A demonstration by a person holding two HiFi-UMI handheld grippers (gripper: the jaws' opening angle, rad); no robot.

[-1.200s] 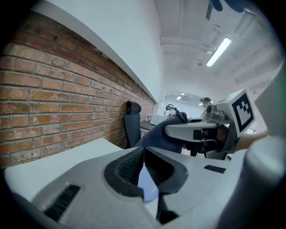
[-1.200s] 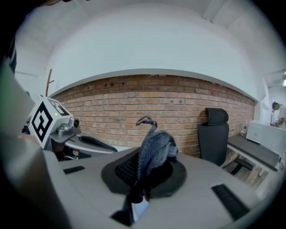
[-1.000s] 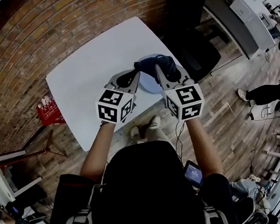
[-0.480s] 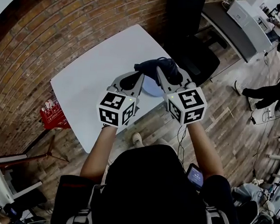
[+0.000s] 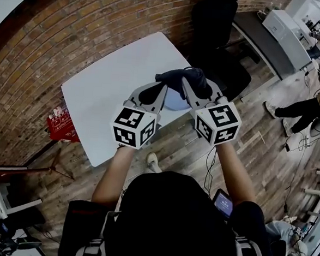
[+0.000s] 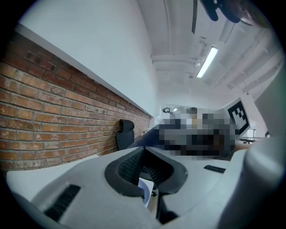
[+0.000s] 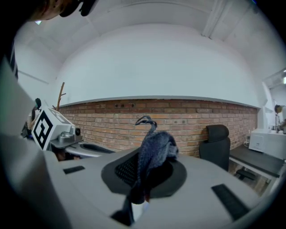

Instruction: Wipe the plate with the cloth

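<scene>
My left gripper (image 5: 153,92) is shut on the rim of a pale blue plate (image 5: 175,102), held near the front edge of the white table (image 5: 113,88). In the left gripper view a sliver of the plate (image 6: 145,193) shows between the black pads (image 6: 129,167). My right gripper (image 5: 188,84) is shut on a dark blue cloth (image 5: 181,77), which is bunched over the plate's upper side. In the right gripper view the cloth (image 7: 154,150) stands up out of the shut jaws. Both grippers sit close together, side by side.
A black office chair (image 5: 219,58) stands just beyond the table's right corner. A red crate (image 5: 62,126) sits on the wooden floor at the table's left. A dark desk with a white machine (image 5: 282,24) is at the far right, and a person (image 5: 298,110) is on the floor there.
Both grippers have stayed together with the plate and the cloth and drifted slightly right and up in the view. Less of the plate shows under the cloth than a second ago.
</scene>
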